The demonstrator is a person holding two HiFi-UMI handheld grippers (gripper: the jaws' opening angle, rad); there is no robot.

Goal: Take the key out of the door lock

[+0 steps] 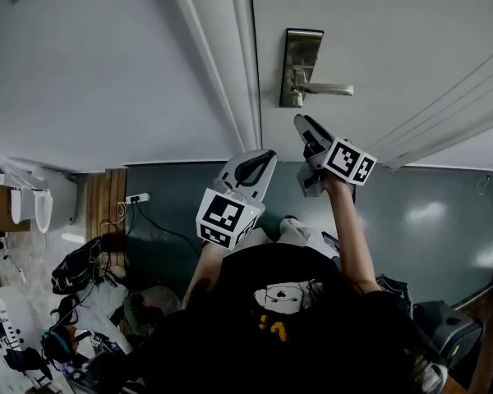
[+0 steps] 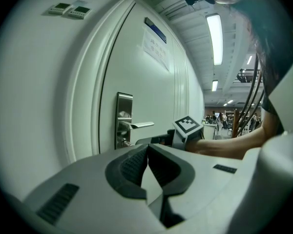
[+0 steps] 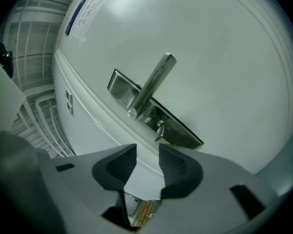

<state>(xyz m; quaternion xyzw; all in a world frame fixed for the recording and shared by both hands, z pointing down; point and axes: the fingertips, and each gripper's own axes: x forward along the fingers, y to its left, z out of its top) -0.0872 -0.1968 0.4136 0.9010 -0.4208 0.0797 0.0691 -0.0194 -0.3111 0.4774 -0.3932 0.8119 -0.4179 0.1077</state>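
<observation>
Key [image 3: 159, 129]: stuck in lock plate [image 3: 181, 131].
Right tongs [image 3: 147, 156]: wide apart, empty, near lock plate.
Left tongs [image 2: 147, 151]: pressed together, empty.

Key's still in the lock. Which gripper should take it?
Right. The right gripper is open and points at the key below the lever handle, close by. The left gripper is shut and sits farther back.

We see a small silver key [image 3: 159, 129] seated in the door lock [image 3: 178, 132], just below the lever handle [image 3: 154, 82], bow sticking out, probably tilted, brushed steel plate flat on white door [image 3: 210, 57]
</observation>
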